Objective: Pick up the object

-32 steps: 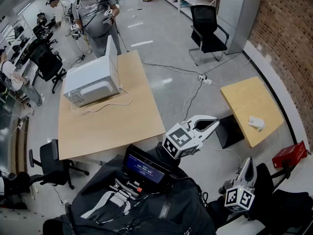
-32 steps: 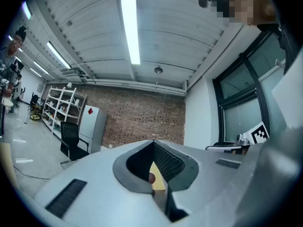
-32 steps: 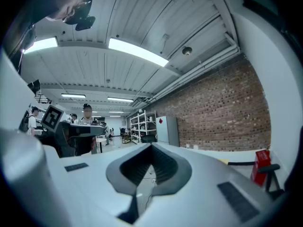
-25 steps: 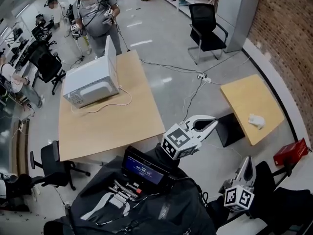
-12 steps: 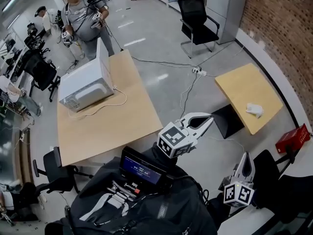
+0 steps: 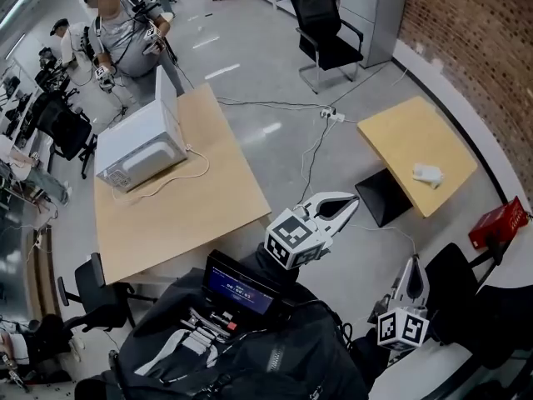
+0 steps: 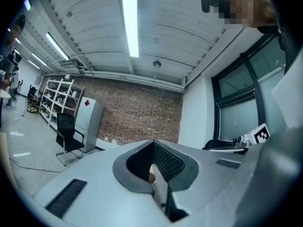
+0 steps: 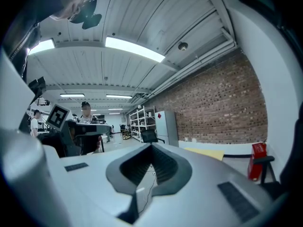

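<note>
A small white crumpled object lies on a low wooden table at the right of the head view. My left gripper hangs in the air over the floor, well short of that table, its jaws pointing toward it and shut with nothing between them. In the left gripper view its tips meet against a brick wall. Lower right, my right gripper points up, also shut and empty. Its own view shows the tips closed, with the wooden table far ahead.
A big wooden table with a white microwave stands at the left, and a person is behind it. Cables and a power strip lie on the floor. A black chair and a red box are nearby.
The head view has shifted, so the low table and the white object sit a little higher and further left in the frame. Both grippers stay shut and keep about the same places.
</note>
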A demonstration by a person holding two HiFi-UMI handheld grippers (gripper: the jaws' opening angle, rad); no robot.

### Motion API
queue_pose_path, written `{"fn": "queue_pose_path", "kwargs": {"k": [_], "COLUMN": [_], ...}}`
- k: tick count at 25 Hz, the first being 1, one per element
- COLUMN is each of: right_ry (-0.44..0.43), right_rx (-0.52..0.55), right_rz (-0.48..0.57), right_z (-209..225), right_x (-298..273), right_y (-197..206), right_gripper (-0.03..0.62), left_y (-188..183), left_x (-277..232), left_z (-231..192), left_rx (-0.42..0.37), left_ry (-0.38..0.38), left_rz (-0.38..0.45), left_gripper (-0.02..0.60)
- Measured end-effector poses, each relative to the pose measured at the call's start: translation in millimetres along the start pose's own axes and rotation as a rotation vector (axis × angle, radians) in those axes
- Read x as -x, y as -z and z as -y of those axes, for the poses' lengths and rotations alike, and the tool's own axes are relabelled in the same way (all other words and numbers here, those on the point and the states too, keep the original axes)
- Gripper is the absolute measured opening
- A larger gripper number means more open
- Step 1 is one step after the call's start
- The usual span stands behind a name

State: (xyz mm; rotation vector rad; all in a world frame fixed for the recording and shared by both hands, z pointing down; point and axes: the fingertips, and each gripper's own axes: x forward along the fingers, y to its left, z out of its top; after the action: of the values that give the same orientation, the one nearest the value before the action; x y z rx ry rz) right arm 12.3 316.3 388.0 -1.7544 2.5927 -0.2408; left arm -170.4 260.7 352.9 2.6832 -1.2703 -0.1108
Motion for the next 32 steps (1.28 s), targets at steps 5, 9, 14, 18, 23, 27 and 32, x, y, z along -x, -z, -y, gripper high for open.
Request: {"fn": "queue_pose_path", "kwargs": {"k": [5,9,14,18,23,27,32], "right_ry": [-0.01,-0.014,0.025,0.048,0.066,0.097,0.132], "right_rx": [-0.009,-0.031,-0.065,-0.073,-0.078,-0.081,-0.075], "right_rz": [-0.016,-0.041,-0.06,-0.054,-0.055,-0.059,-0.056], "right_z": [4,8,19,24,33,41,57], "right_x": [14,26,35,36,27,14,-16], "right_y": [12,26,38,35,37,34,24], "right_gripper": [0.003,0.003,0.003,0.003,0.003,0.003,0.003], "left_y": [6,22,38,35,39,35,29], "left_x": [-1,-3,-9,-11,-24,-43,-75], "left_z": [15,29,43,49,45,36,16], "left_rx": [0.005,0.009,0.006,-0.009,-0.025,-0.014,-0.006], "left_ry": [-0.002,0.002,0.026,0.051,0.065,0.09,0.123], "left_rz": [0.015,-0.012,-0.049,-0.049,-0.044,-0.036,-0.033], "left_gripper": [-0.001,0.0,0.0,-0.001,0.0,-0.001,0.0]}}
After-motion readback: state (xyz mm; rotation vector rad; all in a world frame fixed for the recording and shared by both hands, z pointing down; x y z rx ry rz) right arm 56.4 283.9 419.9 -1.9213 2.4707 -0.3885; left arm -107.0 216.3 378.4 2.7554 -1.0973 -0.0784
